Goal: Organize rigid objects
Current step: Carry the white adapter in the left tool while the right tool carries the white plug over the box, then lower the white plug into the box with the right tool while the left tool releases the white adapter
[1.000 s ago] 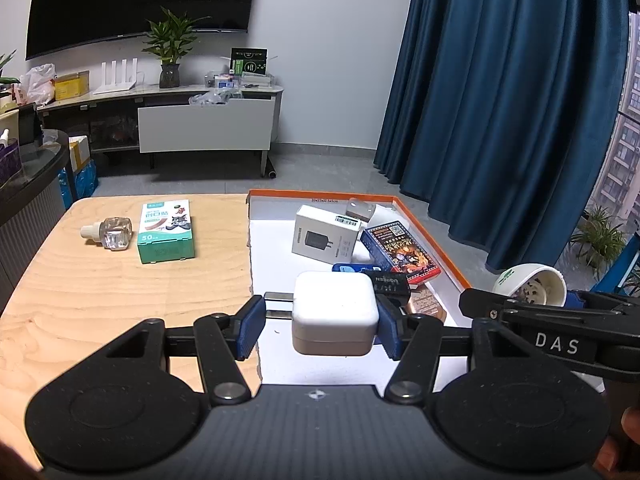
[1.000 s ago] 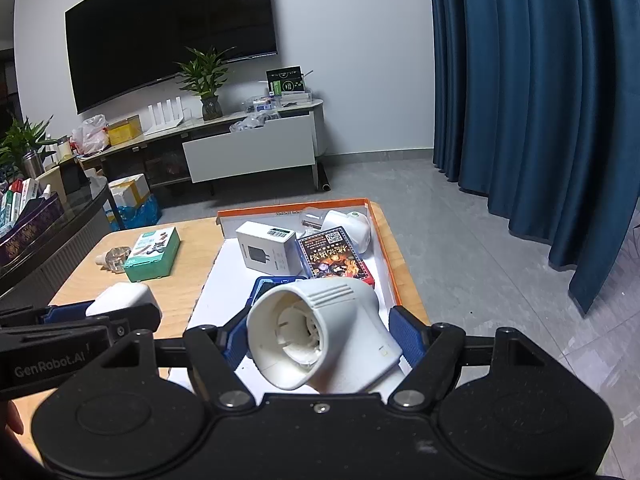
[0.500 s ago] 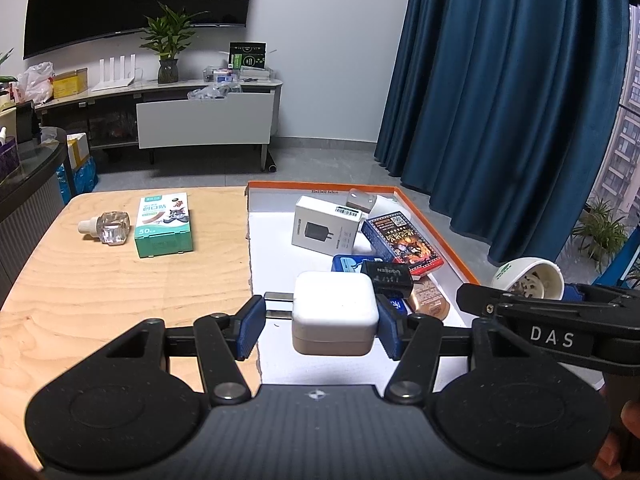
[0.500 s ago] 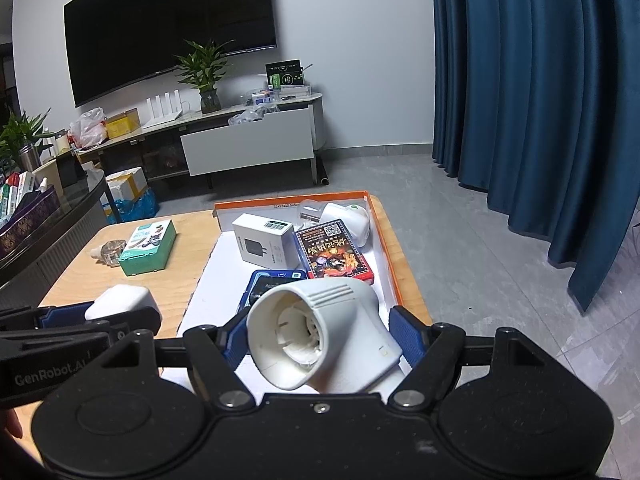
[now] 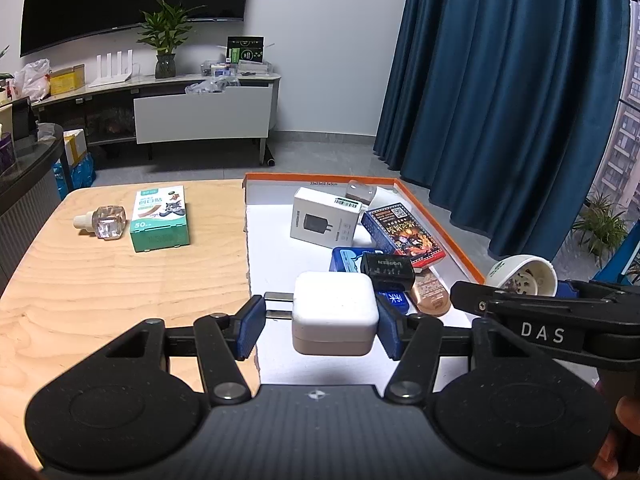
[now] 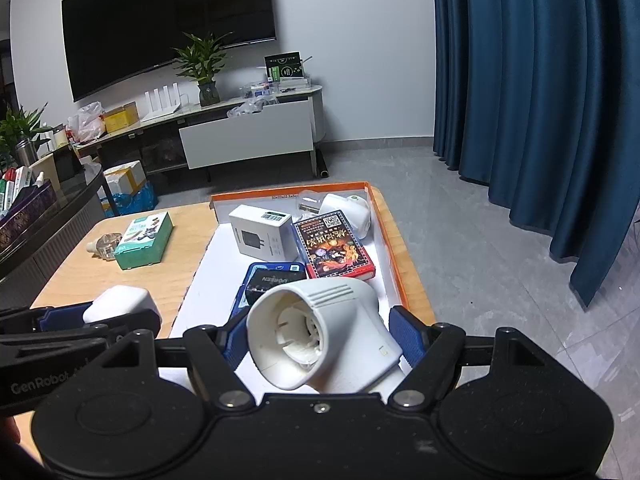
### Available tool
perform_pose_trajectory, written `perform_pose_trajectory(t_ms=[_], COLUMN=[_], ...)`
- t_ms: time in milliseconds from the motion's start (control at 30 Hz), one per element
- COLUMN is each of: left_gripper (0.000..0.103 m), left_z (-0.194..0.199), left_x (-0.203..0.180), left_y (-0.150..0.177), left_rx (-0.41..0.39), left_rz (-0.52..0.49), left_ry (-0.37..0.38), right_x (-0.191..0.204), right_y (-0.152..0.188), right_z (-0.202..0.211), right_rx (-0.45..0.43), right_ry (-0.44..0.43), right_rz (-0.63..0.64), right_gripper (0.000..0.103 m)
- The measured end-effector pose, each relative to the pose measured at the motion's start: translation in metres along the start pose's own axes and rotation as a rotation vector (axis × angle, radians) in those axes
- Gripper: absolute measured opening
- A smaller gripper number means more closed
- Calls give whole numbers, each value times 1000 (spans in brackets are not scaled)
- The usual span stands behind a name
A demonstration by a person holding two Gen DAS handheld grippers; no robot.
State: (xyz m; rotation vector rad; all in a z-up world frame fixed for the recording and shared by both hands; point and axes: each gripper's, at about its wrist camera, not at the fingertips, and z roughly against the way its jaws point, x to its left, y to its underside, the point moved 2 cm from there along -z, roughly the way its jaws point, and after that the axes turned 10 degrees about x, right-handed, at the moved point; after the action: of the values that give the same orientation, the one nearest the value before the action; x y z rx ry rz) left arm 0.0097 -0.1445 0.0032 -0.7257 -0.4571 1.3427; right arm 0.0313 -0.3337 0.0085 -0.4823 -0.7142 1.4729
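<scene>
My left gripper [image 5: 320, 318] is shut on a white square charger [image 5: 335, 312] with its metal prongs pointing left, held above the near left part of the orange-rimmed white tray [image 5: 280, 248]. My right gripper [image 6: 320, 336] is shut on a white funnel-shaped plastic device [image 6: 320, 332], held above the tray's [image 6: 384, 216] near end. The tray holds a white charger box [image 5: 326, 216], a printed card box [image 5: 402, 232], a blue case [image 5: 348, 260], a black adapter [image 5: 387, 270] and a white plug-in device [image 6: 346, 210]. The right gripper shows at right in the left wrist view [image 5: 560, 312].
A green box [image 5: 160, 218] and a small clear bottle [image 5: 104, 222] lie on the wooden table [image 5: 100, 280] left of the tray. A copper-coloured oval item [image 5: 430, 294] lies at the tray's near right. Blue curtains hang at right; a TV console stands behind.
Both grippers have drawn back and risen slightly; the tray and table objects sit a little farther away in view. Both keep their hold.
</scene>
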Motion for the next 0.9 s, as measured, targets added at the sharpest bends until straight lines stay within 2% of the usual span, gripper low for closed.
perform_pose_trajectory(t_ms=[900], left_gripper=[59], left_z=[-20], left_x=[-1], left_y=[0], left_rx=[41], left_rz=[-7], left_ry=[23], right_x=[-3], right_y=[-4], right_z=[-29], right_rx=[50], right_ry=[36], right_rz=[11], right_gripper=[87])
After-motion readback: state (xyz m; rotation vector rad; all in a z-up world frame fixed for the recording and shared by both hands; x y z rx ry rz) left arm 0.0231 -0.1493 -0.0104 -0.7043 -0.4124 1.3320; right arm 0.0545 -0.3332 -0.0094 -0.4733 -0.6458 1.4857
